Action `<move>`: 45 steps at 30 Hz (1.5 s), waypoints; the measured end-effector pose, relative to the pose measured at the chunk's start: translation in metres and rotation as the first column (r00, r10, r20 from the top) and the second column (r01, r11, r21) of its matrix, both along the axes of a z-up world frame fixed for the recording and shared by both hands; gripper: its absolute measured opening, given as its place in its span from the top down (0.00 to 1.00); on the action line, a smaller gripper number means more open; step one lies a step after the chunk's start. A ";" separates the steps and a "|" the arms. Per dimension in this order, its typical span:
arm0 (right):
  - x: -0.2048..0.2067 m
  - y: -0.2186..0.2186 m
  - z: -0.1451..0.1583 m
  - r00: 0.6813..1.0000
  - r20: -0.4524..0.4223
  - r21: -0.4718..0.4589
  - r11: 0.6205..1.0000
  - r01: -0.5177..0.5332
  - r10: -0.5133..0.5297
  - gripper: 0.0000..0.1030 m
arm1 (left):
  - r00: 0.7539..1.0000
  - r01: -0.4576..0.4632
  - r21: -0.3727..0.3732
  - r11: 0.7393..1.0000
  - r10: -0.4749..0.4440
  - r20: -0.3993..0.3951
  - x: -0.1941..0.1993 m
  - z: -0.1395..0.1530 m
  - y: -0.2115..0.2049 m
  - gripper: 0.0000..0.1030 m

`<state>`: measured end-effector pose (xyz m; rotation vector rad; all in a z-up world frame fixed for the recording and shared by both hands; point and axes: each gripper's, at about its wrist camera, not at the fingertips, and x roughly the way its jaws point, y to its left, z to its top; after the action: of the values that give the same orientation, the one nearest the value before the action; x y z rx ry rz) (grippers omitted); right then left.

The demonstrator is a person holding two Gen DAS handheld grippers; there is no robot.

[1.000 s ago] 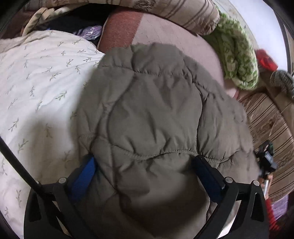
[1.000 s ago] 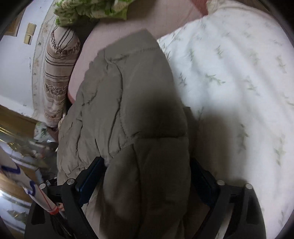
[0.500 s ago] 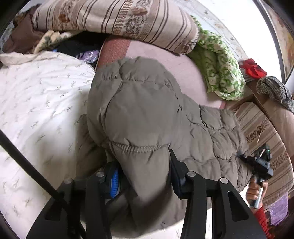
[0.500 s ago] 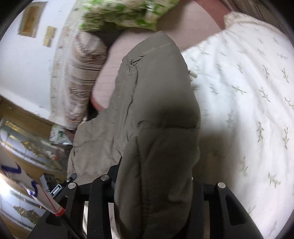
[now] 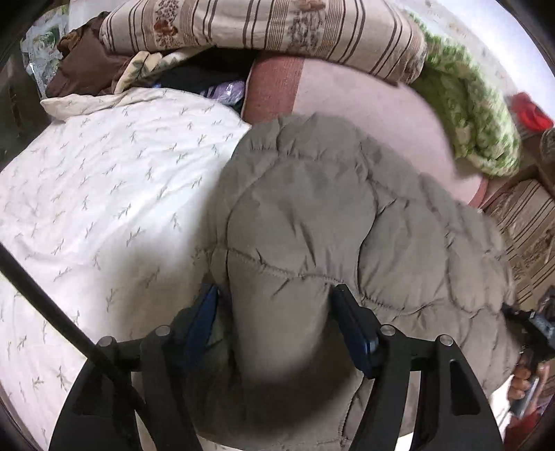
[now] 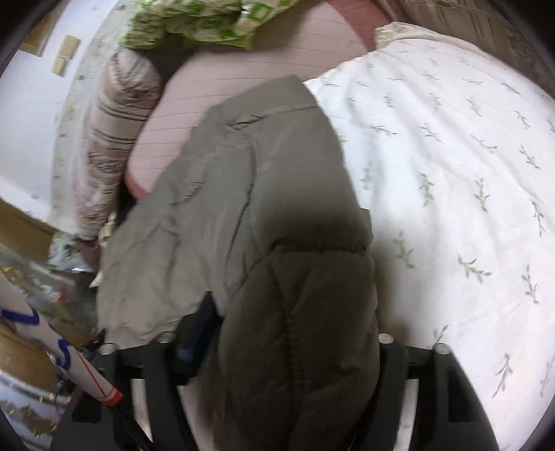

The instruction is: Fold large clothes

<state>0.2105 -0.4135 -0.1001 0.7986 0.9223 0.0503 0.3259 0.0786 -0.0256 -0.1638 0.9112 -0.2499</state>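
A puffy olive-grey quilted jacket lies across a pink bed sheet and a white leaf-print duvet. My left gripper has a thick fold of the jacket bunched between its blue-padded fingers. Its jaws are opening while the fold still fills the gap and rises toward the camera. My right gripper holds another fold of the jacket the same way, its jaws also opening. Only its left finger shows, as the fabric hides the other.
A striped bolster and a green-and-white knitted blanket lie at the far edge of the bed. Dark clothes are piled at the upper left. A hand shows at the right edge. Cluttered shelves stand left of the bed.
Both grippers closed on folds of the jacket, then widened again. Both have risen and pulled back, so more of the bed shows and the folds lift toward the cameras.
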 end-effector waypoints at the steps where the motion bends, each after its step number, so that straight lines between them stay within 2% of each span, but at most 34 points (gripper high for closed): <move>1: 0.000 -0.001 0.002 1.000 0.003 -0.008 1.000 0.010 -0.010 0.20 | 1.000 0.005 -0.011 1.000 -0.005 0.023 0.000 0.006 0.005 0.35; 3: 0.004 -0.002 0.005 1.000 0.007 -0.029 1.000 0.005 -0.005 0.16 | 0.997 -0.015 -0.041 0.999 0.018 0.073 -0.001 0.019 0.022 0.33; 4: 0.006 -0.003 0.005 1.000 0.007 -0.037 0.999 0.002 -0.002 0.14 | 0.997 -0.023 -0.061 0.998 0.028 0.078 -0.004 0.021 0.029 0.29; 5: 0.007 -0.002 0.005 1.000 0.005 -0.034 0.999 -0.003 0.003 0.12 | 0.996 -0.040 -0.098 0.994 0.047 0.071 -0.004 0.019 0.043 0.25; 7: 0.007 -0.006 0.000 1.000 -0.011 -0.008 1.000 -0.022 0.022 0.10 | 0.998 -0.054 -0.160 0.986 0.059 0.023 0.000 0.008 0.063 0.25; 9: 0.011 -0.008 -0.006 0.998 -0.022 0.016 0.998 -0.062 0.062 0.08 | 0.999 -0.016 -0.226 0.974 0.006 -0.044 0.009 -0.008 0.073 0.24; 11: 0.014 -0.008 -0.014 0.994 -0.024 0.049 0.993 -0.107 0.108 0.07 | 0.991 0.073 -0.321 0.944 -0.105 -0.085 0.020 -0.024 0.072 0.22; 12: 0.018 -0.009 -0.019 0.992 -0.025 0.090 0.989 -0.120 0.123 0.07 | 0.980 0.116 -0.374 0.920 -0.168 -0.110 0.026 -0.035 0.067 0.19; 13: 0.018 -0.011 -0.024 0.991 -0.026 0.122 0.984 -0.128 0.132 0.07 | 0.970 0.144 -0.398 0.906 -0.208 -0.123 0.030 -0.043 0.062 0.11; 15: 0.021 -0.014 -0.033 0.989 -0.021 0.184 0.973 -0.142 0.149 0.06 | 0.959 0.189 -0.382 0.905 -0.254 -0.128 0.034 -0.056 0.045 0.05; 18: 0.026 -0.012 -0.041 0.986 0.003 0.232 0.959 -0.165 0.169 0.05 | 0.961 0.201 -0.312 0.929 -0.248 -0.122 0.031 -0.060 0.021 0.03; 19: 0.028 -0.011 -0.042 0.984 0.011 0.244 0.954 -0.173 0.176 0.06 | 0.959 0.217 -0.299 0.929 -0.259 -0.112 0.028 -0.055 0.016 0.06; 20: 0.030 -0.010 -0.042 0.981 0.027 0.273 0.943 -0.191 0.191 0.14 | 0.956 0.232 -0.308 0.923 -0.275 -0.104 0.023 -0.047 0.012 0.17; 21: 0.030 -0.010 -0.041 0.980 0.040 0.296 0.935 -0.198 0.195 0.25 | 0.952 0.245 -0.320 0.915 -0.289 -0.098 0.018 -0.040 0.010 0.23; 22: 0.030 -0.010 -0.037 0.979 0.053 0.310 0.928 -0.204 0.198 0.28 | 0.949 0.258 -0.333 0.907 -0.302 -0.088 0.011 -0.029 0.009 0.31; 24: 0.027 -0.009 -0.025 0.976 0.081 0.314 0.924 -0.219 0.203 0.38 | 0.947 0.277 -0.352 0.894 -0.316 -0.059 -0.005 -0.010 0.011 0.35; 25: 0.023 -0.009 -0.016 0.972 0.112 0.321 0.918 -0.233 0.207 0.40 | 0.947 0.285 -0.349 0.893 -0.319 -0.042 -0.016 0.000 0.013 0.38; 27: 0.014 -0.008 0.000 0.959 0.175 0.319 0.909 -0.268 0.222 0.40 | 0.951 0.288 -0.311 0.906 -0.308 -0.018 -0.029 0.015 0.014 0.38; 28: 0.010 -0.008 0.002 0.958 0.184 0.316 0.909 -0.271 0.221 0.40 | 0.958 0.269 -0.276 0.923 -0.287 -0.026 -0.031 0.015 0.014 0.38; 29: 0.007 -0.008 0.001 0.962 0.173 0.312 0.915 -0.256 0.210 0.40 | 0.967 0.234 -0.216 0.948 -0.250 -0.048 -0.028 0.011 0.013 0.38; 30: 0.007 -0.008 -0.006 0.972 0.136 0.295 0.929 -0.223 0.190 0.35 | 0.974 0.203 -0.165 0.965 -0.217 -0.071 -0.023 0.004 0.013 0.37; 31: 0.008 -0.009 -0.013 0.980 0.096 0.271 0.943 -0.195 0.175 0.32 | 0.978 0.165 -0.124 0.978 -0.178 -0.108 -0.014 -0.007 0.015 0.28; 32: 0.009 -0.010 -0.023 0.987 0.043 0.249 0.955 -0.162 0.157 0.26 | 0.977 0.121 -0.132 0.984 -0.141 -0.162 -0.006 -0.021 0.019 0.26; 33: 0.009 -0.012 -0.031 0.991 0.009 0.257 0.957 -0.131 0.133 0.20 | 0.973 0.095 -0.174 0.980 -0.128 -0.191 -0.003 -0.027 0.024 0.26; 34: 0.007 -0.015 -0.032 0.994 0.003 0.281 0.954 -0.107 0.110 0.19 | 0.971 0.069 -0.214 0.974 -0.115 -0.209 0.000 -0.029 0.030 0.26; 35: 0.003 -0.018 -0.026 0.997 0.006 0.277 0.958 -0.075 0.076 0.20 | 0.973 0.062 -0.218 0.974 -0.108 -0.203 -0.001 -0.025 0.032 0.26; 37: -0.005 -0.021 -0.006 0.999 0.023 0.179 0.983 -0.026 0.022 0.19 | 0.985 0.069 -0.191 0.979 -0.097 -0.143 -0.007 -0.008 0.035 0.26; 39: -0.020 -0.022 0.027 0.994 0.071 0.011 0.996 0.083 -0.084 0.19 | 0.996 0.052 -0.144 0.988 -0.061 -0.058 -0.017 0.013 0.038 0.26; 42: -0.035 -0.011 0.066 0.972 0.163 -0.220 0.955 0.200 -0.166 0.19 | 0.996 -0.042 -0.045 0.998 0.045 0.081 -0.031 0.044 0.043 0.26; 44: -0.035 0.010 0.080 0.969 0.200 -0.318 0.925 0.206 -0.146 0.20 | 0.990 -0.074 -0.054 0.996 0.080 0.120 -0.033 0.055 0.041 0.26; 45: -0.033 0.023 0.085 0.972 0.212 -0.338 0.925 0.174 -0.105 0.23 | 0.991 -0.060 -0.049 0.997 0.066 0.113 -0.032 0.054 0.038 0.26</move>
<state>0.1777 -0.3905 -0.0150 0.5098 0.6639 -0.1603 0.2934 0.1161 0.0287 -0.2181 0.7851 -0.2195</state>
